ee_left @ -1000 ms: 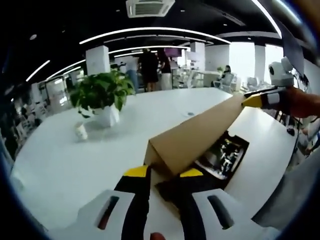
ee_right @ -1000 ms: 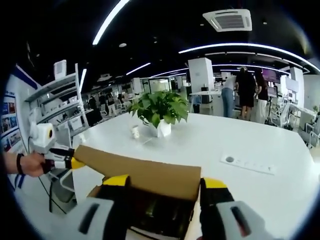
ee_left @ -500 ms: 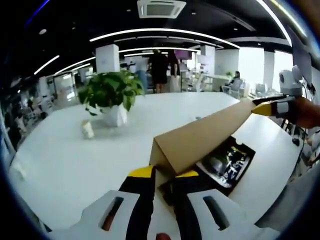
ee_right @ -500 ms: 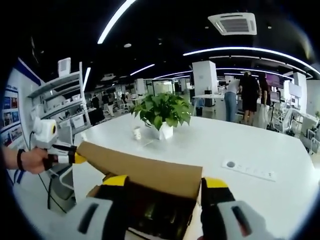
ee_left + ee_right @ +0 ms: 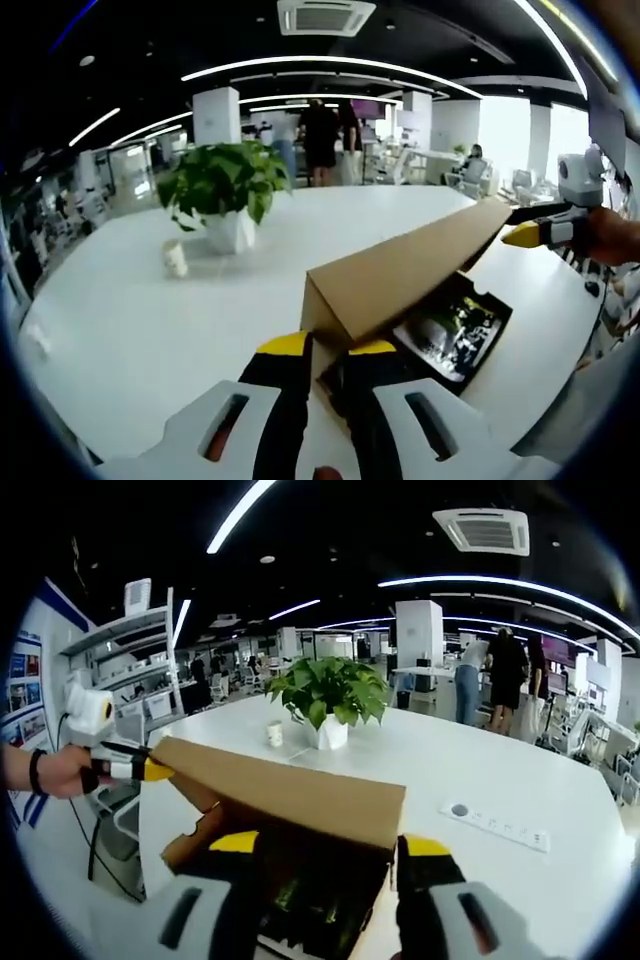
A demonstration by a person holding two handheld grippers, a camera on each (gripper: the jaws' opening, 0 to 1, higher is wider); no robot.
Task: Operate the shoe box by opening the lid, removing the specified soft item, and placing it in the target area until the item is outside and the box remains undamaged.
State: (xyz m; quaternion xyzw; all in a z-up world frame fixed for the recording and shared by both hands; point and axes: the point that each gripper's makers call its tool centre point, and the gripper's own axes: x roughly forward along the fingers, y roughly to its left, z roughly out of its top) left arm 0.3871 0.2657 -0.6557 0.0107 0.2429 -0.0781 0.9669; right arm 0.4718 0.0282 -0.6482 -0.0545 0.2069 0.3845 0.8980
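The box (image 5: 440, 330) sits on the white surface (image 5: 130, 320). Each gripper holds one end of the lid (image 5: 400, 275), tilting it up to open it. Left gripper (image 5: 330, 345) jaws nearly shut on the lid corner; right gripper (image 5: 325, 845) jaws wide, straddling the edge. Dark things lie inside.

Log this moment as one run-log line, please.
lid: raised, held at both ends | left gripper, right gripper: on lid | shoe box: contents inside | table

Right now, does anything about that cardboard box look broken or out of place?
Nothing stands out. The shoe box lid is lifted at an angle over the box, with no visible tears; dark contents sit inside. The potted plant stands upright on the table.
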